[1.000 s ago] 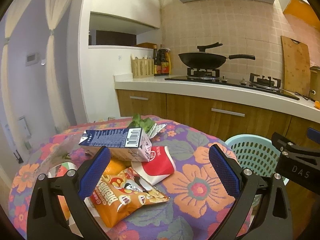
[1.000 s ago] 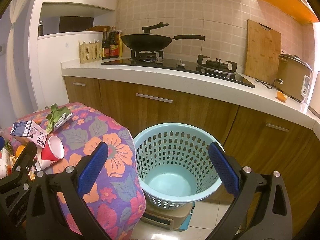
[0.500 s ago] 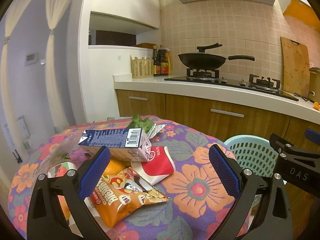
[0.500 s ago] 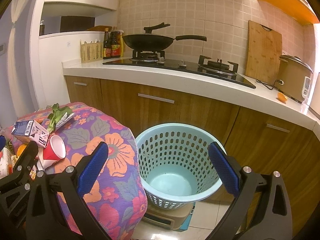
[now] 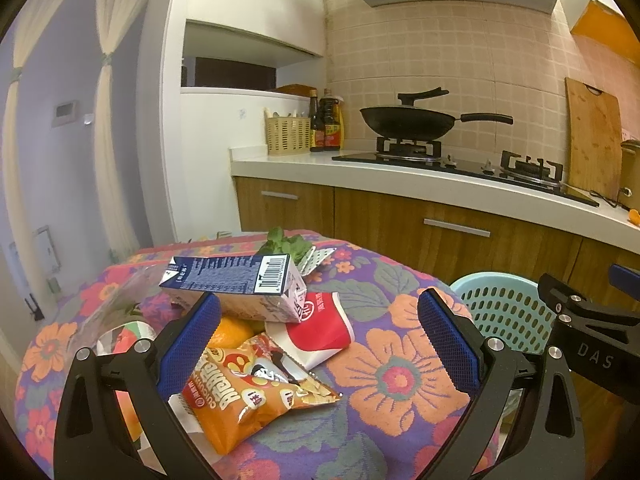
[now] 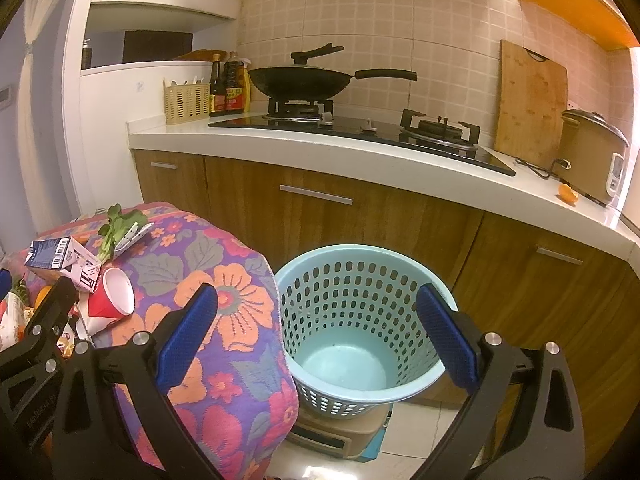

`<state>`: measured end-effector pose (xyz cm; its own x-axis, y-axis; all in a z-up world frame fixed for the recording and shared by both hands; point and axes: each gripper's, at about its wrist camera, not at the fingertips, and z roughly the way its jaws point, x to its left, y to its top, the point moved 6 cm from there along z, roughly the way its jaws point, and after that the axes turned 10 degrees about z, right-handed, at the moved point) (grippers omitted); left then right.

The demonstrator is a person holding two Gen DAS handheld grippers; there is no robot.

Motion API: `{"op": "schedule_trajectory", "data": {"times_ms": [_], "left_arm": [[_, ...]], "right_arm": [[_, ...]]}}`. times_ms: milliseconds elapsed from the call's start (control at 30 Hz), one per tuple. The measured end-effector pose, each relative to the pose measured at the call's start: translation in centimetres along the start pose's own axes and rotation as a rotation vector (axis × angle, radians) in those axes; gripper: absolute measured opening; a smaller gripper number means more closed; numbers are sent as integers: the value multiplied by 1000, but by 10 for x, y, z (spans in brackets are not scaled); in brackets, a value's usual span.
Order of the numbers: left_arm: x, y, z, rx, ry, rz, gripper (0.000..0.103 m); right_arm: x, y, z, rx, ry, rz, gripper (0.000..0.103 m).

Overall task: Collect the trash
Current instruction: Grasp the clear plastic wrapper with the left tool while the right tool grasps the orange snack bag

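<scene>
Nothing has been moved since a second ago: both the left gripper (image 5: 319,344) and right gripper (image 6: 316,334) are held agape, empty, and the orange crinkled snack bag (image 5: 256,394) remains uncollected.

- A home kitchen: a black wok (image 6: 298,82) sits on a gas hob (image 6: 360,130).
- Left of the wok, sauce bottles (image 6: 230,84); right, a cutting board (image 6: 530,100) against tiled wall, then a rice cooker (image 6: 592,156).

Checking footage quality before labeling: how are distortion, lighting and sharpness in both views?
Left wrist view: fisheye bends the countertop, warm dim light, snack bag sharp. Right wrist view: same curvature, black corners, glare on the floor tile, laundry basket crisp.
</scene>
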<state>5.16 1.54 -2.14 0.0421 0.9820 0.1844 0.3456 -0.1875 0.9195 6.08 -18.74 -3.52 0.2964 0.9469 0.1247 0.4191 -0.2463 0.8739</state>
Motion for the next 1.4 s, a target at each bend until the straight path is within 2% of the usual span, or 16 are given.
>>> {"op": "schedule_trajectory", "data": {"times_ms": [133,233,533,700,867,1067,1133,1267,1400], "left_arm": [[-2,-4,-6,17,21,27,95],[5,-11,-19,45,104,52,95],[80,-38,-54,165,253,-117,95],[137,-44,-64,198,280,-193,95],[181,-60,-53,221,182,-173,95],[200,-86,-34,295,45,-69,92],[201,-91,-26,314,34,-21,91],[199,-94,-3,371,64,93,80],[197,-90,7,365,49,125,72]], "right_arm": [[3,0,0,0,20,-3,93],[8,2,-2,-9,44,-10,91],[55,-9,-7,19,175,-84,77],[92,-13,-11,53,310,-132,73],[136,-16,-6,112,480,-197,73],[164,-22,7,169,546,-277,73],[167,-25,9,174,546,-294,73],[170,-33,17,208,542,-309,73],[172,-39,22,232,540,-321,73]]}}
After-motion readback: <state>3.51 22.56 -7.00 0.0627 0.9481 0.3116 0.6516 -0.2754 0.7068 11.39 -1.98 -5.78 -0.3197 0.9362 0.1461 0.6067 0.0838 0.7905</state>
